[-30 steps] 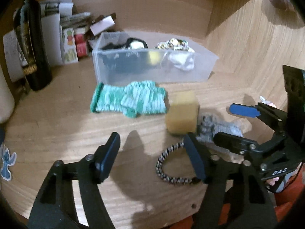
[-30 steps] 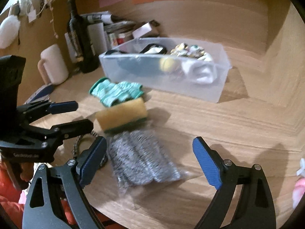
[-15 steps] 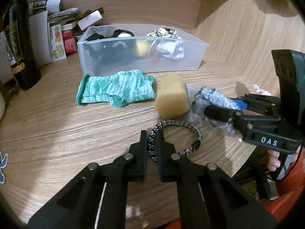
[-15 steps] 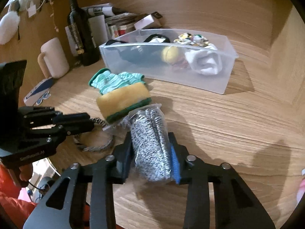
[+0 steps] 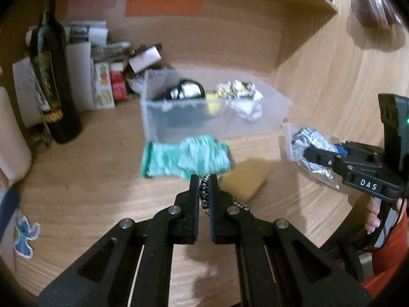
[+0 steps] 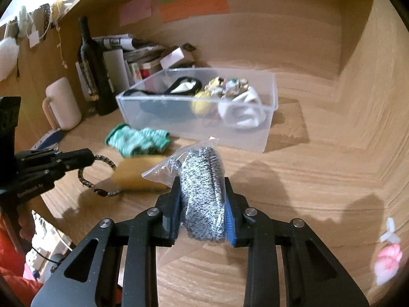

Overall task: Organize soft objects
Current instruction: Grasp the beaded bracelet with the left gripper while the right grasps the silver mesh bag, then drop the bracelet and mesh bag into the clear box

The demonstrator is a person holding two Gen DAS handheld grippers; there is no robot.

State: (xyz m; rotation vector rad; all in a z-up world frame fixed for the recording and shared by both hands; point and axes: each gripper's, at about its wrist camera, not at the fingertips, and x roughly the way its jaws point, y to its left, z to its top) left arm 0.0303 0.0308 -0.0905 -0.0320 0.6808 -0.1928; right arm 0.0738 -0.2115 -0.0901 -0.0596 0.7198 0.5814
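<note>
Speckled grey fabric in a clear bag (image 6: 202, 199) sits pinched by the right gripper (image 6: 202, 212); the left gripper (image 5: 204, 199) clamps a braided cord loop (image 6: 95, 176).

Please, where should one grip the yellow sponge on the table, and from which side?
Probably across the short width of the yellow sponge, coming from above. It lies flat as a long block with its top bare, while the green knitted cloth lies close behind one end.
</note>
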